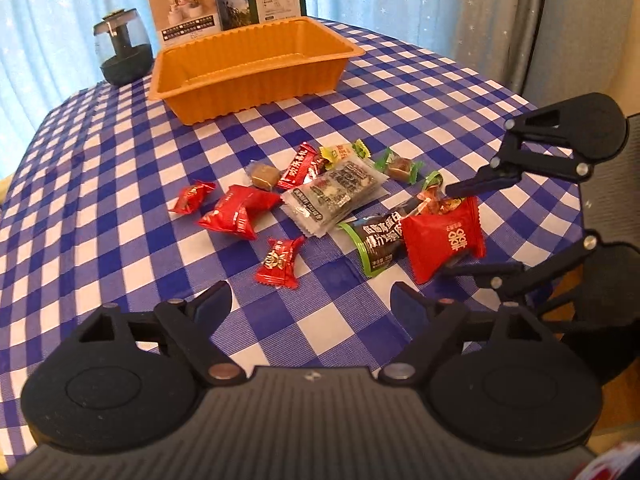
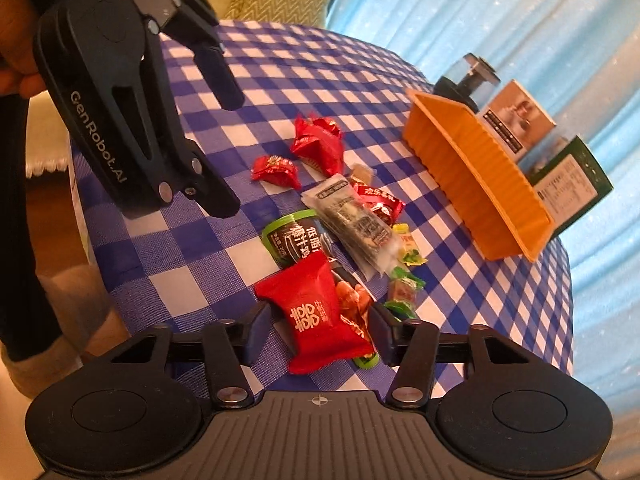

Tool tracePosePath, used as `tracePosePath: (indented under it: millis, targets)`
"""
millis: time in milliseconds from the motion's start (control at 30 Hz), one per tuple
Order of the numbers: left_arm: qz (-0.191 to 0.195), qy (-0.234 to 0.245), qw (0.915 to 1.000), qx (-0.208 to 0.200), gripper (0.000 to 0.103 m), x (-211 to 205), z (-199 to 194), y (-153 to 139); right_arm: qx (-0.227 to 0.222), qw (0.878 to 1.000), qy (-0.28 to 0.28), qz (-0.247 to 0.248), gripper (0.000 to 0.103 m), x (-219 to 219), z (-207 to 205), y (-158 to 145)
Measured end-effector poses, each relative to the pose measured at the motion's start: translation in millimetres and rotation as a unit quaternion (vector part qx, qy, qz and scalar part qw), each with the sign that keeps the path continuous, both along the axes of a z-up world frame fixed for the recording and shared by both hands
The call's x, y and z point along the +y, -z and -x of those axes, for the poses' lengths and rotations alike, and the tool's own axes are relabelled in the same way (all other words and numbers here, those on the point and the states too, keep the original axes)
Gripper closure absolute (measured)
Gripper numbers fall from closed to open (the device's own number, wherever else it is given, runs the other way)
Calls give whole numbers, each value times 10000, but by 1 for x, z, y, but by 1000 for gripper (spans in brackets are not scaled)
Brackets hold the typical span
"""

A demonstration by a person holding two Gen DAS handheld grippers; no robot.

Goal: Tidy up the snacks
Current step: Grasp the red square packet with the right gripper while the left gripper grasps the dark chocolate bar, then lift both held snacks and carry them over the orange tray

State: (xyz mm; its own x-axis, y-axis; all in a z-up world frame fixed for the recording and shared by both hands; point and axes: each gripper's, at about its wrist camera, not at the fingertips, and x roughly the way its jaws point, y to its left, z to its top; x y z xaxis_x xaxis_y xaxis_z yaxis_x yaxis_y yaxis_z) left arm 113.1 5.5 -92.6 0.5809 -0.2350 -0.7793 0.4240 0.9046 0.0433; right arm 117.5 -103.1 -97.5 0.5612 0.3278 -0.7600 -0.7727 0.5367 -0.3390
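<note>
While your right gripper (image 2: 320,326) straddles the red pillow packet (image 2: 316,314), jaws flanking its two sides, pads near but contact unclear, it lies at the near end of the snack pile, long axis running near-to-far. Orange tray (image 2: 472,184) sits far right, empty. Left gripper (image 1: 310,300) is open over bare cloth, farther off.

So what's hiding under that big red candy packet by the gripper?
The big red packet lies partly on a dark packet with a green edge and a shiny wrapper printed with shrimp. How far these two reach beneath it is covered, as is anything else under there.
</note>
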Motion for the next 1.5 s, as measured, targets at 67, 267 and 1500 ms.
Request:
tracePosePath:
  millis: [67,267,1500]
  targets:
    - [-8,50,10000,14,19,-1,-2,2,2,10000,-18,-18,58,0,-1,0]
    - [80,145,9999,-22,19,-2,-4,6,24,9999,-115,-10,74,1,1,1]
    - [-619,1428,9862,568,69,-107,-60,17,1291,8983,3370,-2507,77,-121,-47,-31]
